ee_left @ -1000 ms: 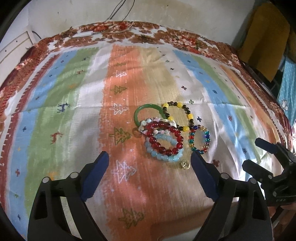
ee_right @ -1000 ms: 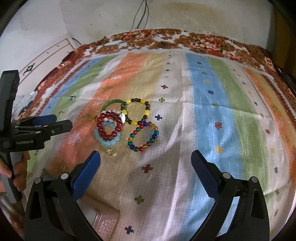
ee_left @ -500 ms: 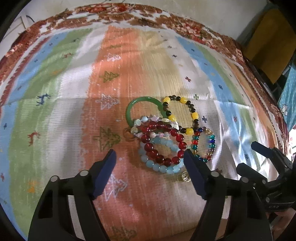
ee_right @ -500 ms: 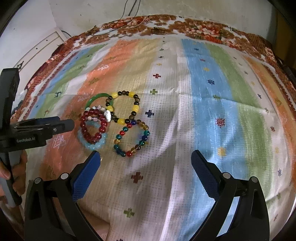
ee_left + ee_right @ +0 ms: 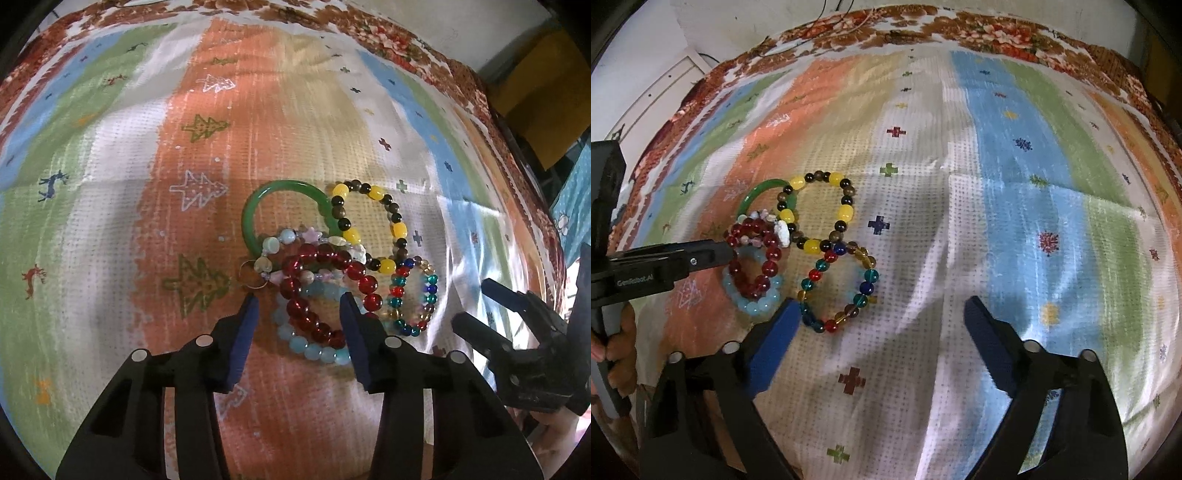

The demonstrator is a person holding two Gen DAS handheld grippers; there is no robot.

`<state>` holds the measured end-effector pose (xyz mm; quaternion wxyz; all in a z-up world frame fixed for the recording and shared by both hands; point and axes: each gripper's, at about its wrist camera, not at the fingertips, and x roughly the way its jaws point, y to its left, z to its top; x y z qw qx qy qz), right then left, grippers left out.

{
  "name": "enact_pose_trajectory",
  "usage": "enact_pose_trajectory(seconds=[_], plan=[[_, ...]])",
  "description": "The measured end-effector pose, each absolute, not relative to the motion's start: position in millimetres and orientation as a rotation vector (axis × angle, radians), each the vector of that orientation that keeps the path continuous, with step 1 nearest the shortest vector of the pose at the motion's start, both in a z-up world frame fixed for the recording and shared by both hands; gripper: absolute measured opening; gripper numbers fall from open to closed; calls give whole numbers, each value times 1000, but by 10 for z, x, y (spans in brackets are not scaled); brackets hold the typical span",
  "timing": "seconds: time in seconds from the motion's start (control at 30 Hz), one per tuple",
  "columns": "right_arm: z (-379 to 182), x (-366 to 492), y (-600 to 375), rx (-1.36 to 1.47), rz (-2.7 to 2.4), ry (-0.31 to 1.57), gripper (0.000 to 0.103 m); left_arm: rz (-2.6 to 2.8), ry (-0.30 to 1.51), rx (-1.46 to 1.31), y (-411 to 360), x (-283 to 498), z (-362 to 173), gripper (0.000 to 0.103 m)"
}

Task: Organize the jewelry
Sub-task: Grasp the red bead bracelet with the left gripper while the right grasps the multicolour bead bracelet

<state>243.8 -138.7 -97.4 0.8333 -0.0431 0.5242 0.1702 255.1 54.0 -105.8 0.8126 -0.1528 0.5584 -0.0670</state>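
My left gripper (image 5: 299,314) is the nearer one: its jaws are closing, half-narrowed, nothing pinched yet, and the red bead bracelet (image 5: 325,291) lies between the pads, its pile spreading toward 12 o'clock. My right gripper (image 5: 877,332) stands wide but is starting to close, empty; the multicoloured bracelet (image 5: 838,288) sits at 11 o'clock, just beside its left finger (image 5: 775,339).

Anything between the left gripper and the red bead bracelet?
Nothing sits in front. The closing left gripper straddles the red bead bracelet, pads not pressing yet. The bracelet lies tangled over the light blue bracelet and under the pastel charm bracelet.
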Motion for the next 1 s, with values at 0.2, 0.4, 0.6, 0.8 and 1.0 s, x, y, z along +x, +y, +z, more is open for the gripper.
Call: enact_pose_trajectory(seconds=[0.2, 0.4, 0.6, 0.8, 1.0], plan=[[-1059, 2505, -1363, -98, 358, 1136, 82, -153, 1229, -308, 511, 2622, -1119, 41], [-1131, 2567, -1339, -96, 365, 1159, 73, -156, 1258, -289, 499, 2685, -1210, 29], [-1197, 2625, -1304, -96, 361, 1174, 59, -152, 1259, -291, 522, 2695, -1218, 22], [-1227, 2689, -1263, -128, 334, 1160, 47, -148, 1261, -302, 557, 2694, -1219, 15], [-1214, 2677, -1235, -147, 358, 1163, 13, -136, 1258, -284, 537, 2661, -1148, 13]])
